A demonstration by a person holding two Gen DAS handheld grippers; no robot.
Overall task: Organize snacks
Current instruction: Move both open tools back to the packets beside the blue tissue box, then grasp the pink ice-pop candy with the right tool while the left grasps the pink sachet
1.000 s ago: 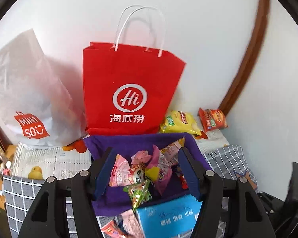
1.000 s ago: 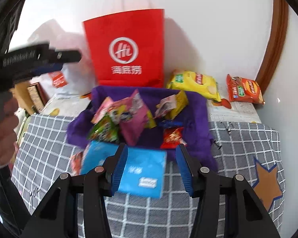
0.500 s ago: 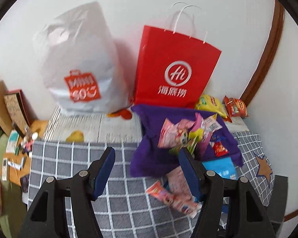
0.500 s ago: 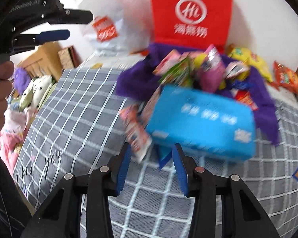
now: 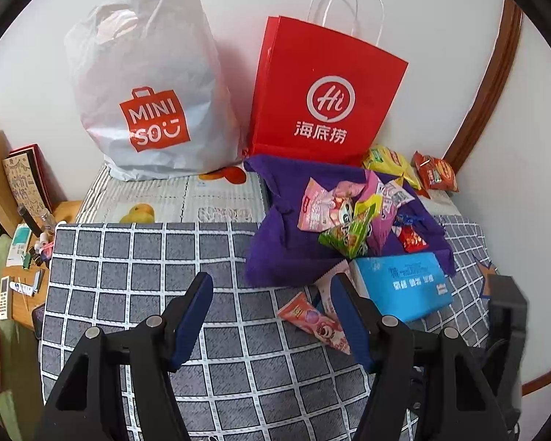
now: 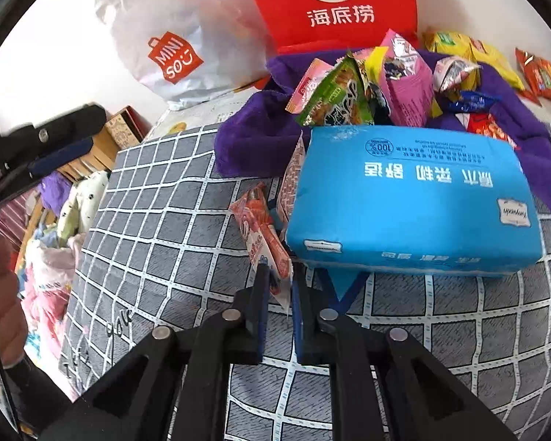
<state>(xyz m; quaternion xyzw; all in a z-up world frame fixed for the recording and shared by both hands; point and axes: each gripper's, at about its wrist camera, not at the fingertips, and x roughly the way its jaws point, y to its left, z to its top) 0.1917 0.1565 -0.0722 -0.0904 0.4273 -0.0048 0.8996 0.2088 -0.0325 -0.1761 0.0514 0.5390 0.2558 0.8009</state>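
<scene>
A long pink-and-red snack packet (image 6: 260,233) lies on the grey checked cloth (image 6: 172,228) beside a blue tissue pack (image 6: 411,198). My right gripper (image 6: 278,286) is shut on the near end of this packet. The packet also shows in the left wrist view (image 5: 314,321). My left gripper (image 5: 272,316) is open and empty above the cloth, left of the packet. Several snack packets (image 5: 349,217) are heaped on a purple cloth (image 5: 286,239) behind the blue tissue pack (image 5: 404,284).
A red paper bag (image 5: 323,99) and a white MINISO plastic bag (image 5: 147,84) stand against the wall. A yellow chip bag (image 5: 389,163) and an orange chip bag (image 5: 435,172) lie at the back right. A cluttered wooden side table (image 5: 22,268) is at the left.
My right gripper has closed from open onto the pink-and-red packet. My left gripper has swung left and back from the snack heap and stays open.
</scene>
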